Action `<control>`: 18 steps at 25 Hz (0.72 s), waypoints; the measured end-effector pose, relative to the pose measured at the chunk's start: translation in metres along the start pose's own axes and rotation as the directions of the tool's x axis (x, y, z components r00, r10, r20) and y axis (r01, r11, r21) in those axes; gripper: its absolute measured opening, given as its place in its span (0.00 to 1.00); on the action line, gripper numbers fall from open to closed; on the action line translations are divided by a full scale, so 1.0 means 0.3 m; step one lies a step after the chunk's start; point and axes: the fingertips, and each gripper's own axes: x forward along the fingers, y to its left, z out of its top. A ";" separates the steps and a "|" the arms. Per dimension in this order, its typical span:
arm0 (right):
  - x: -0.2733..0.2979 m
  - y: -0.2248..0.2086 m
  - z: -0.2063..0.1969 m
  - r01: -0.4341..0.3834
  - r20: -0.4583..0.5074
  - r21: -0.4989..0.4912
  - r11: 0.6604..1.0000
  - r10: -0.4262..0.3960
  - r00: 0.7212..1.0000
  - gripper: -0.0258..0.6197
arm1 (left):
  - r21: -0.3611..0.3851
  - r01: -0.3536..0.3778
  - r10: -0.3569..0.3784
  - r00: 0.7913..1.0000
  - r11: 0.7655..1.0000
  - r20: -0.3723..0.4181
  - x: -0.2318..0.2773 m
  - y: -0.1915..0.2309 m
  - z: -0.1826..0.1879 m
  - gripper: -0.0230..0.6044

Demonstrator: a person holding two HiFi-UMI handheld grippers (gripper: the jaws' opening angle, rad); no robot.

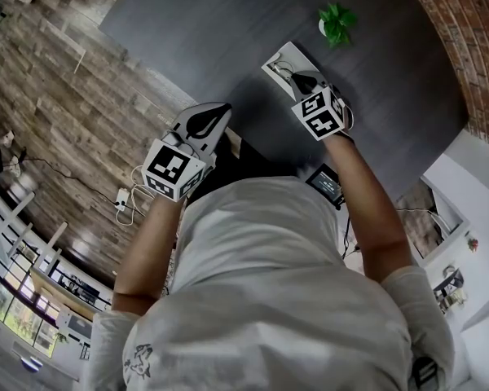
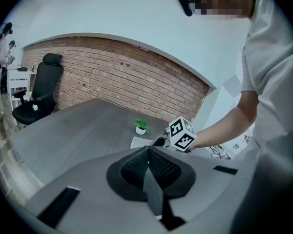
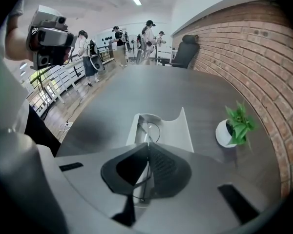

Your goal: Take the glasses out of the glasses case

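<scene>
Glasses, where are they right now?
In the right gripper view, the glasses lie in the open case, left of the plant, pinched by the right gripper.

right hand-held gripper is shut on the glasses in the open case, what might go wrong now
The right hand-held gripper pinches only a thin wire of the glasses; it may slip or bend on lifting.
Nothing holds the case: the left hand-held gripper is shut and away from it, so the case may drag along.
The potted plant stands close; a sideways swing could tip it.
</scene>
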 end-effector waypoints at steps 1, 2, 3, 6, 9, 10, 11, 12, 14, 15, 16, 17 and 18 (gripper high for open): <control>-0.002 0.000 0.000 0.002 0.001 -0.003 1.000 -0.002 1.000 0.06 | 0.000 -0.001 0.001 1.000 1.000 0.002 -0.002 -0.002 0.000 0.05; -0.005 -0.001 0.002 0.006 0.004 -0.006 1.000 -0.006 1.000 0.06 | 0.000 -0.001 0.001 1.000 1.000 0.003 -0.005 -0.005 0.001 0.05; -0.010 -0.002 0.005 0.010 0.008 -0.008 1.000 -0.010 1.000 0.06 | 0.001 -0.002 0.002 1.000 1.000 0.006 -0.008 -0.006 0.002 0.05; -0.031 -0.008 0.018 0.028 0.021 -0.013 1.000 -0.027 0.999 0.06 | 0.002 -0.006 0.006 1.000 1.000 0.011 -0.026 -0.011 0.001 0.05; -0.059 -0.019 0.033 0.048 0.035 -0.016 0.999 -0.048 0.998 0.06 | 0.006 -0.010 0.010 1.000 1.000 0.017 -0.049 -0.015 0.004 0.05; -0.069 -0.024 0.037 0.056 0.039 -0.018 0.998 -0.055 0.998 0.06 | 0.008 -0.011 0.011 1.000 1.000 0.020 -0.056 -0.016 0.006 0.05; -0.079 -0.029 0.041 0.064 0.043 -0.019 0.998 -0.063 0.997 0.06 | 0.010 -0.013 0.013 1.000 1.000 0.024 -0.063 -0.018 0.009 0.05; -0.091 -0.032 0.046 0.072 0.047 -0.021 0.997 -0.071 0.996 0.06 | 0.012 -0.014 0.014 1.000 1.000 0.028 -0.071 -0.019 0.013 0.05; -0.117 -0.034 0.061 0.087 0.058 -0.022 0.996 -0.085 0.995 0.06 | 0.018 -0.017 0.016 0.999 1.000 0.037 -0.088 -0.023 0.022 0.05; -0.131 -0.033 0.071 0.094 0.065 -0.022 0.995 -0.092 0.994 0.06 | 0.023 -0.018 0.017 0.999 1.000 0.042 -0.099 -0.025 0.028 0.05; -0.146 -0.031 0.083 0.101 0.072 -0.022 0.995 -0.100 0.992 0.06 | 0.028 -0.019 0.017 0.999 0.999 0.048 -0.110 -0.027 0.036 0.05; -0.162 -0.028 0.095 0.109 0.081 -0.022 0.994 -0.107 0.991 0.06 | 0.033 -0.020 0.018 0.998 0.999 0.054 -0.121 -0.030 0.043 0.05; -0.180 -0.024 0.107 0.116 0.090 -0.022 0.993 -0.114 0.989 0.06 | 0.038 -0.021 0.018 0.998 0.999 0.060 -0.134 -0.034 0.051 0.05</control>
